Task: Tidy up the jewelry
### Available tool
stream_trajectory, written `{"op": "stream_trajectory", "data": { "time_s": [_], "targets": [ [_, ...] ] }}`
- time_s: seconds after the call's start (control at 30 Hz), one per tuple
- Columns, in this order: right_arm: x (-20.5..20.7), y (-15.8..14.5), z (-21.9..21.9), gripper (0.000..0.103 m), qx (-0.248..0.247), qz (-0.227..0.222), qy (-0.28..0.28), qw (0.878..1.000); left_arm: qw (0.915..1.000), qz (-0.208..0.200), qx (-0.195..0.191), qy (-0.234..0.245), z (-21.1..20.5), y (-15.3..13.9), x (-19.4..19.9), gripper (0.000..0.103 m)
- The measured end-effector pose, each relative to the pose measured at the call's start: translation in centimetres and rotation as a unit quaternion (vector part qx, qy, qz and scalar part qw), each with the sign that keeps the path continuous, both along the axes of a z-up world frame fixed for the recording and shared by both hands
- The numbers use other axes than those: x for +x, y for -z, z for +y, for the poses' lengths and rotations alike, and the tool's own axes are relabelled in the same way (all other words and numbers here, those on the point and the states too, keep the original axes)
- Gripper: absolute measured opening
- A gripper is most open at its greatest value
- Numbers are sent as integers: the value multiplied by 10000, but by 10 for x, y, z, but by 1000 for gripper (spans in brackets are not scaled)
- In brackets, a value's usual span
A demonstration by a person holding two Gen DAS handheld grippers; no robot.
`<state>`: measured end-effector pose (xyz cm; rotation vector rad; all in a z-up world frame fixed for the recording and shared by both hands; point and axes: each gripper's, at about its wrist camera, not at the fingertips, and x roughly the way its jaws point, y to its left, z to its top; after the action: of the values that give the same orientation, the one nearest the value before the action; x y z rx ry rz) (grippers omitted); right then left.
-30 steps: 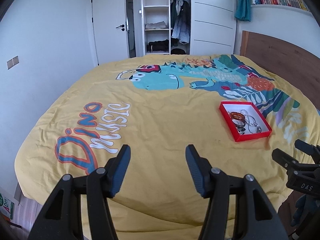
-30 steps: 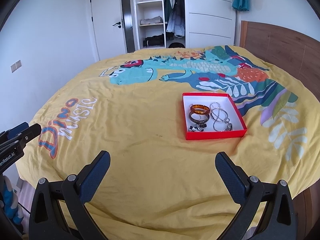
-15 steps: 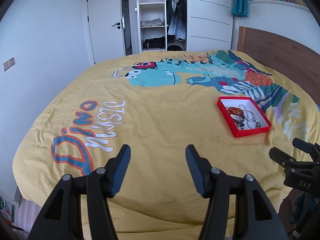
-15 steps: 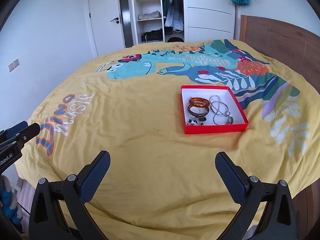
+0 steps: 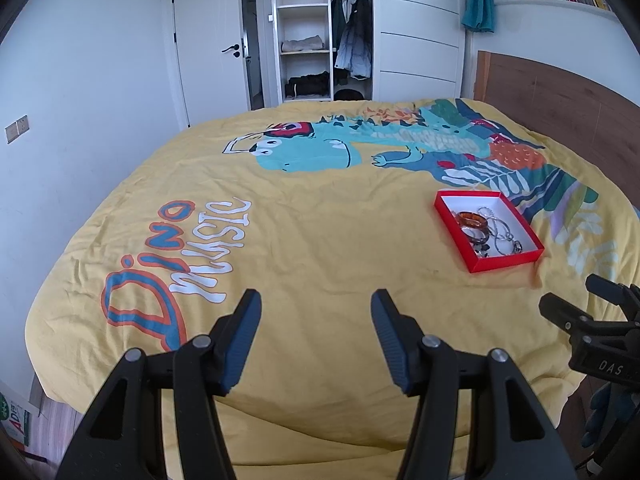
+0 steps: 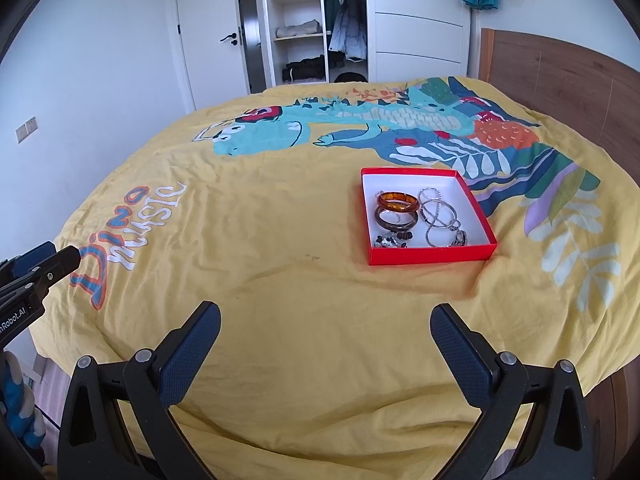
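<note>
Jewelry is shown gathered in a shallow red box (image 6: 428,256) with a white interior, set on a yellow bedspread (image 6: 280,280) printed with a dinosaur and lettering. In the right wrist view the box lies just right of centre, and its contents are resolved: an amber bangle (image 6: 398,201), a darker brown bangle (image 6: 396,220) touching it below, silver bracelets (image 6: 438,214) to their right, and small beaded pieces (image 6: 390,240) at the near wall. In the left wrist view the box (image 5: 506,258) is seen at the right of the frame, the pieces less distinct. The right tool (image 6: 325,334) is held low over the near edge of the bed, its ribbed dark pads spread wide and empty. The left tool (image 5: 316,326) is likewise held above the bedspread, spread less widely, gripping nothing. Each tool's black frame appears at the margin of the other view. An open wardrobe (image 5: 316,32) is visible at the top centre.
</note>
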<state>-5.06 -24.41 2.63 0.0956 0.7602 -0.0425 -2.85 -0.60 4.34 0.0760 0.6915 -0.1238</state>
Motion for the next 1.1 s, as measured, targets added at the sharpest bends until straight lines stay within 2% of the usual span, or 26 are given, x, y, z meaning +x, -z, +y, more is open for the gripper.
{"op": "stream_trajectory", "data": {
  "time_s": [1.1],
  "targets": [
    [-1,4,-8,103,-23,20,2,10000,9999,74,-8,71,-8,13,-4,55]
  ]
}}
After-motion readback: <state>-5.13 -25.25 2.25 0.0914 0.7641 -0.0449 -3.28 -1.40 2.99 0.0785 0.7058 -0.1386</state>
